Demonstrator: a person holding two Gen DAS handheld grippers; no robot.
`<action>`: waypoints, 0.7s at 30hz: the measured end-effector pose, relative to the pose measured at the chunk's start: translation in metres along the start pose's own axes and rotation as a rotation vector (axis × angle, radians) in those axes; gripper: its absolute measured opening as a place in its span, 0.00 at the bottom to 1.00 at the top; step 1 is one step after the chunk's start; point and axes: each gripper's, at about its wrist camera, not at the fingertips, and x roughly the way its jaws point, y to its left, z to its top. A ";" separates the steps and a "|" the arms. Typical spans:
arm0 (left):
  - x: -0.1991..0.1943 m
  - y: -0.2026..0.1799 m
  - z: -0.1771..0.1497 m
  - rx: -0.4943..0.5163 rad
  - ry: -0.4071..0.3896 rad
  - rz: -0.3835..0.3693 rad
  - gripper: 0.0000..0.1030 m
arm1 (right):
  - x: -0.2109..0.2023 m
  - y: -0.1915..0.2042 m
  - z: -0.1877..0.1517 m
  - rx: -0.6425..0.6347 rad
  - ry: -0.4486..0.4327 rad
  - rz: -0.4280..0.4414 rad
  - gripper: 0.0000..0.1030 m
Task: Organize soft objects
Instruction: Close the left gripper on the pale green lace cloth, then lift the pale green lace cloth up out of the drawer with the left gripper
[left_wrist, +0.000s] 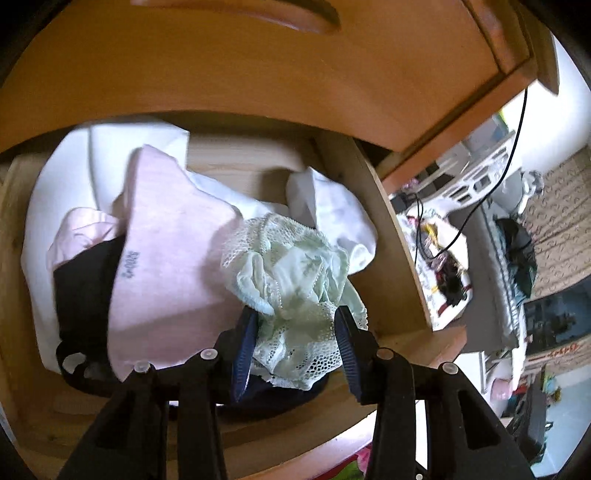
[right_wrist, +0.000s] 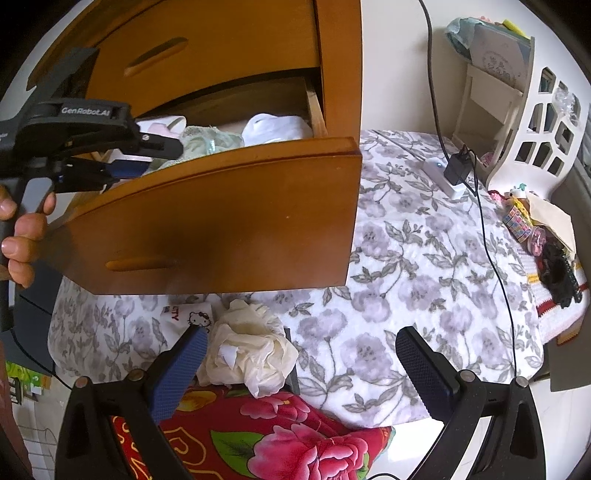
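The left gripper (left_wrist: 295, 354) hangs inside the open wooden drawer (right_wrist: 221, 206), its jaws partly spread with the pale green lace garment (left_wrist: 291, 280) bunched between them. The blue pads (left_wrist: 243, 350) flank the cloth at the lower middle of the left wrist view and do not seem to press it, so I read the garment as loose in the drawer, lying on a dark garment (left_wrist: 85, 288) beside the pink folded cloth (left_wrist: 173, 243), with white cloths (left_wrist: 332, 218) behind it toward the upper right.

The right gripper (right_wrist: 299, 369) hovers outside, low in its own view, jaws spread wide and empty over the flowered bedspread (right_wrist: 424, 258). A crumpled cream cloth (right_wrist: 247, 350) lies just beside its left pad, below the drawer front, next to a red floral cloth (right_wrist: 277, 435).

What could go wrong, as I see it: the lace is open mesh, so a pad edge or fingertip may snag a loop and drag the garment back out as the hand withdraws. The green piece also sits near the drawer's front edge, so it could spill over or get pinched when the drawer shuts. On the bed, a black cable (right_wrist: 491, 240) runs close to the right gripper and might catch on a wide sweep
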 end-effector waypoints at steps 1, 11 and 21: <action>0.004 -0.003 0.001 0.009 0.015 0.014 0.42 | 0.001 0.000 0.000 0.000 0.002 0.001 1.00; 0.027 -0.024 0.007 0.118 0.104 0.150 0.40 | 0.002 0.000 0.000 0.002 0.008 0.002 1.00; 0.019 -0.015 0.000 0.067 0.023 0.138 0.12 | 0.002 0.001 -0.002 -0.006 0.006 0.004 1.00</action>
